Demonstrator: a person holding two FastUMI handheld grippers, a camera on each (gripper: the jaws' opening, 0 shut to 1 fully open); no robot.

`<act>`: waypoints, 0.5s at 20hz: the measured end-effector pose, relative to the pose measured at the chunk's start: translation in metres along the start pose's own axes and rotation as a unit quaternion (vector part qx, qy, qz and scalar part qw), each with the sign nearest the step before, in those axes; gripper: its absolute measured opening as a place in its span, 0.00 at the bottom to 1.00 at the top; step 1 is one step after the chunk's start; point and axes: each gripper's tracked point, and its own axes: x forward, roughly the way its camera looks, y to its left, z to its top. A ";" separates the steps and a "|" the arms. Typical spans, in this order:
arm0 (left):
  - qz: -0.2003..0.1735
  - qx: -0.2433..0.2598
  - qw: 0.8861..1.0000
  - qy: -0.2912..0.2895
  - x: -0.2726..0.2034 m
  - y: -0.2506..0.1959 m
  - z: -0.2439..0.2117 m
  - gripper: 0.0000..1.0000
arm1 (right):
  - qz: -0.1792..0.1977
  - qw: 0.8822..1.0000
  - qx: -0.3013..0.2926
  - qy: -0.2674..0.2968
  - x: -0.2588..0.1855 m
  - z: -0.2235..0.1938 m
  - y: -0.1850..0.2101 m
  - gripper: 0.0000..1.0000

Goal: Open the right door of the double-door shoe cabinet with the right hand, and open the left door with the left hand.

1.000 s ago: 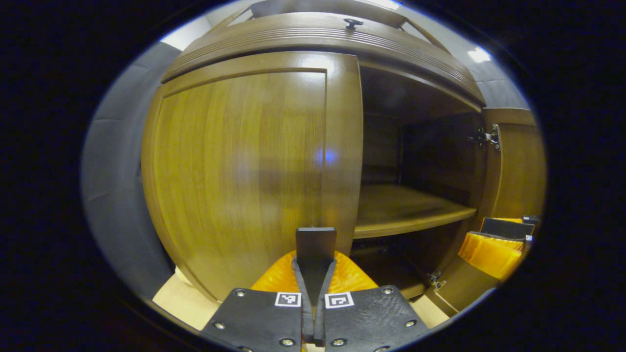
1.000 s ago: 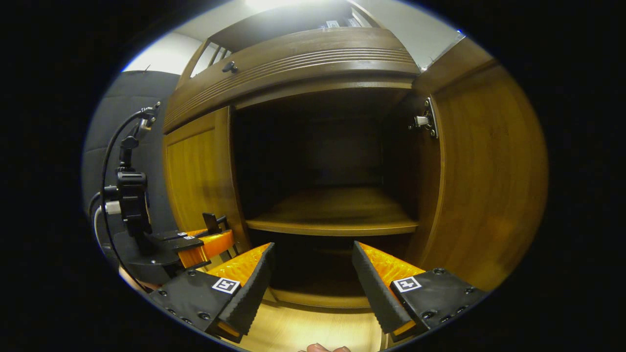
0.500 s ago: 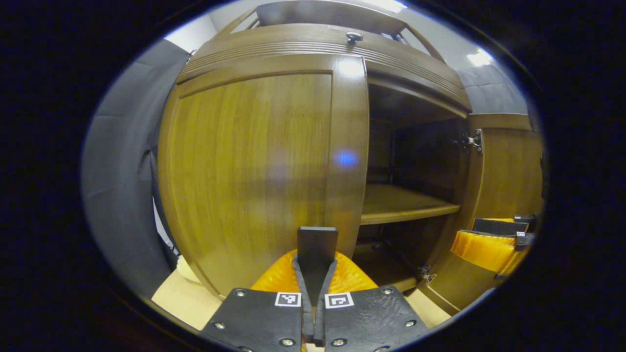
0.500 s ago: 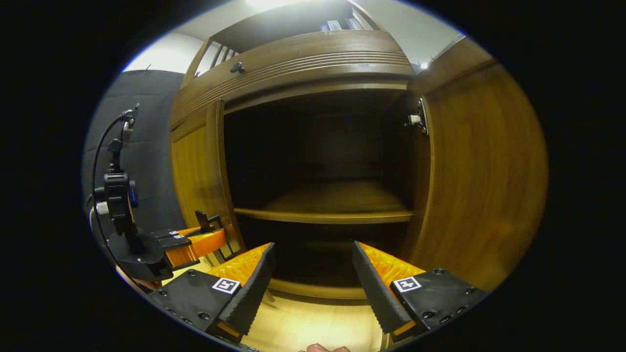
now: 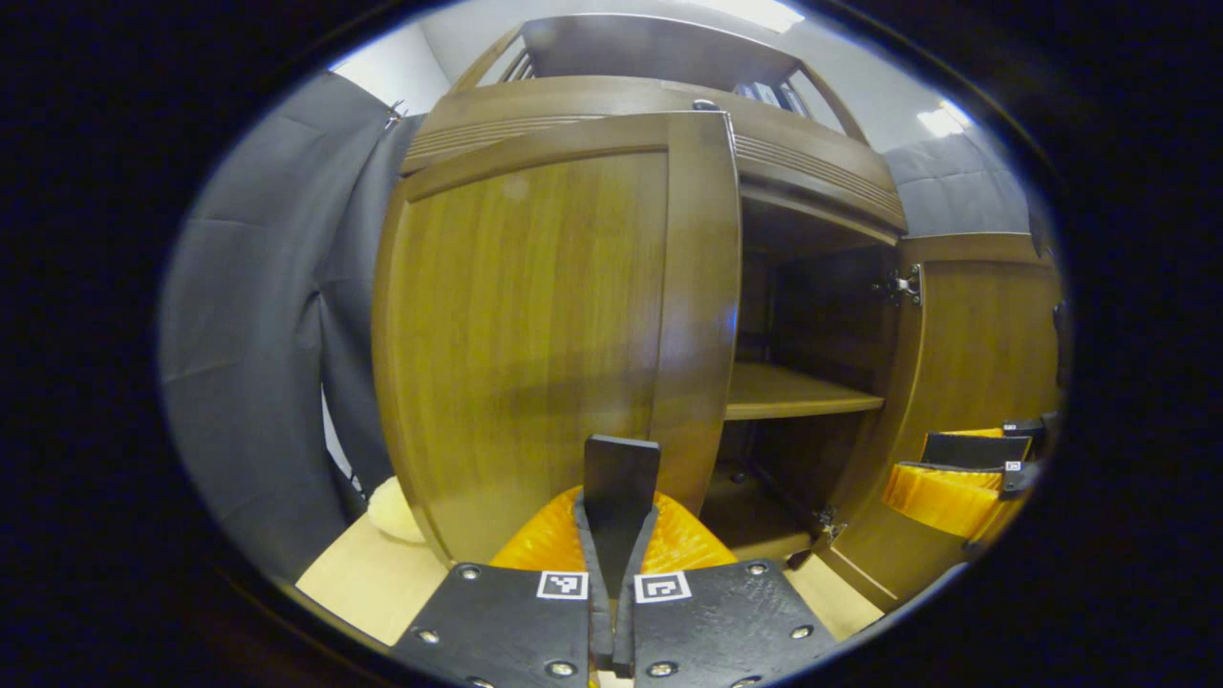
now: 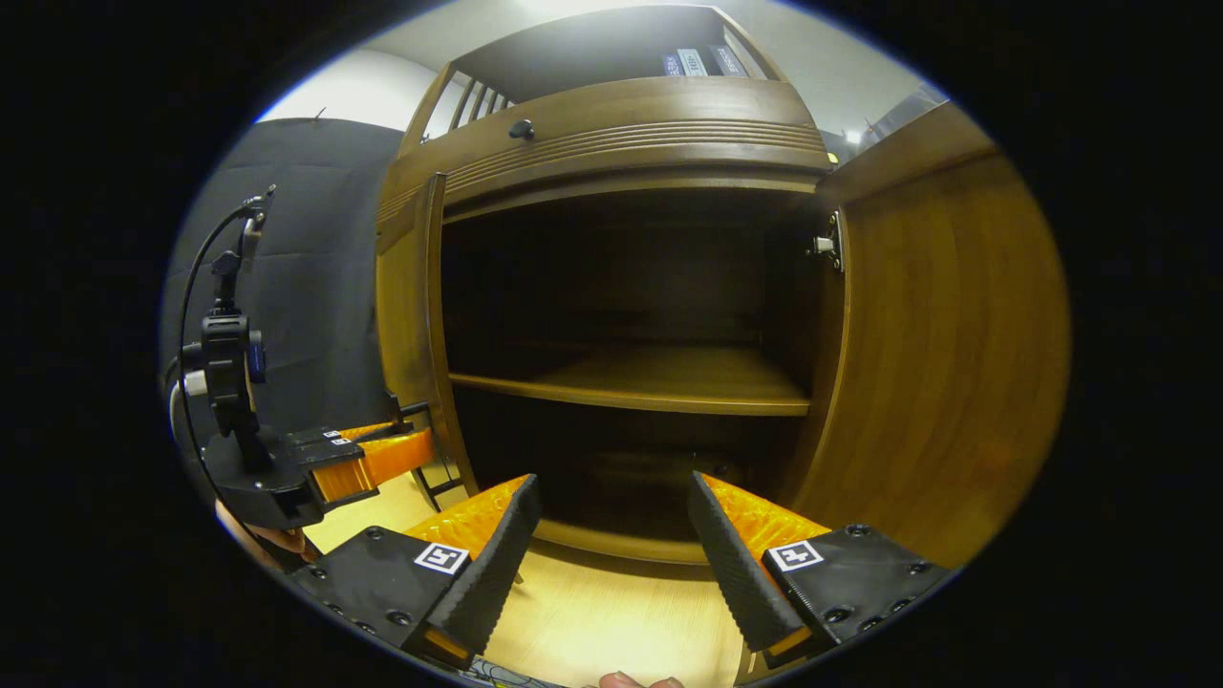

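Note:
The brown wooden shoe cabinet stands with both doors swung out. My left gripper point(image 5: 616, 540) is shut on the dark flat handle point(image 5: 621, 468) at the free edge of the left door point(image 5: 535, 315), which stands partly open. In the right gripper view the left gripper point(image 6: 396, 451) shows beside the left door point(image 6: 406, 315), seen nearly edge-on. My right gripper point(image 6: 611, 535) is open, holds nothing, and faces the dark cabinet interior. The right door point(image 6: 946, 354) stands wide open to its right. The right gripper point(image 5: 965, 468) also appears low beside the right door point(image 5: 984, 334).
Inside, a wooden shelf point(image 6: 659, 382) crosses the cabinet at mid height. Above the doors runs a drawer front with a small knob point(image 6: 521, 129). Pale wooden floor point(image 6: 611, 621) lies before the cabinet. A cream-coloured object point(image 5: 392, 506) sits low left of the left door.
The left door has swung further out with my left gripper still shut on its handle. The right gripper has stayed open and backed off slightly; more floor shows.

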 end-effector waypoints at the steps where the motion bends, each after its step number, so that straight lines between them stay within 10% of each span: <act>1: 0.002 0.000 1.000 -0.001 -0.007 0.004 -0.001 0.03 | 0.000 1.000 -0.003 -0.001 -0.003 -0.001 0.002 0.93; 10: 0.024 -0.011 1.000 -0.017 -0.062 0.043 -0.007 0.03 | -0.008 1.000 0.001 -0.009 -0.036 -0.015 0.013 0.92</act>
